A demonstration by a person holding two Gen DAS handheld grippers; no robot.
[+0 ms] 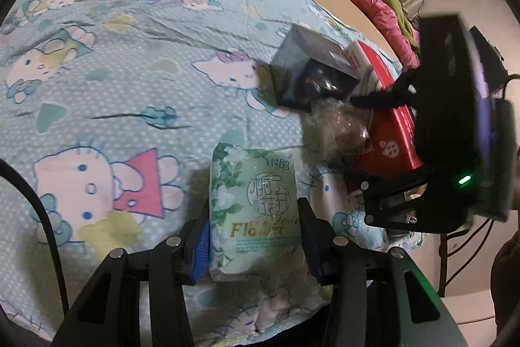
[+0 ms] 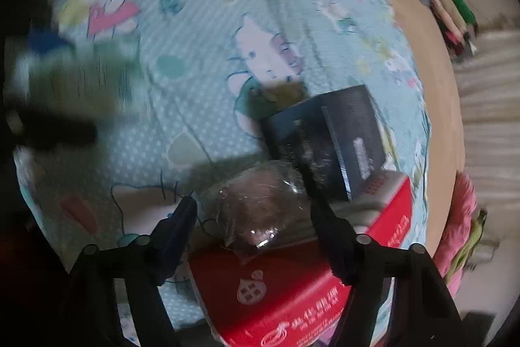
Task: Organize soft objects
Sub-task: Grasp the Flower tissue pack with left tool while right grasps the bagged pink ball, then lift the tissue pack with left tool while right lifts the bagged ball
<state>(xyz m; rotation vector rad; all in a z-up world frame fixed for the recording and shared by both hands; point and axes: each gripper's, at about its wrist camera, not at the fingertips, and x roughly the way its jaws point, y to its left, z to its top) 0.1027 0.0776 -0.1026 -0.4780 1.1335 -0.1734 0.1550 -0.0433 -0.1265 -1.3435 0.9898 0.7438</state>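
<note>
My left gripper (image 1: 253, 226) is shut on a green flower-print tissue pack (image 1: 255, 210), holding it just above the cartoon-cat bedsheet (image 1: 97, 86). In the right wrist view the same pack is a green blur (image 2: 74, 86) at the left. My right gripper (image 2: 252, 210) is open, its fingers on either side of a clear-wrapped brown soft bundle (image 2: 256, 210) that rests partly on a red box (image 2: 292, 291). That bundle (image 1: 341, 126) also shows in the left wrist view, with the right gripper's body (image 1: 455, 126) over it.
A dark box (image 2: 328, 139) lies beside the red box (image 1: 390, 132) on the sheet; it also shows in the left wrist view (image 1: 312, 70). Pink and green fabric (image 1: 383, 18) is piled at the bed's far edge. A tan mattress border (image 2: 432, 60) rings the sheet.
</note>
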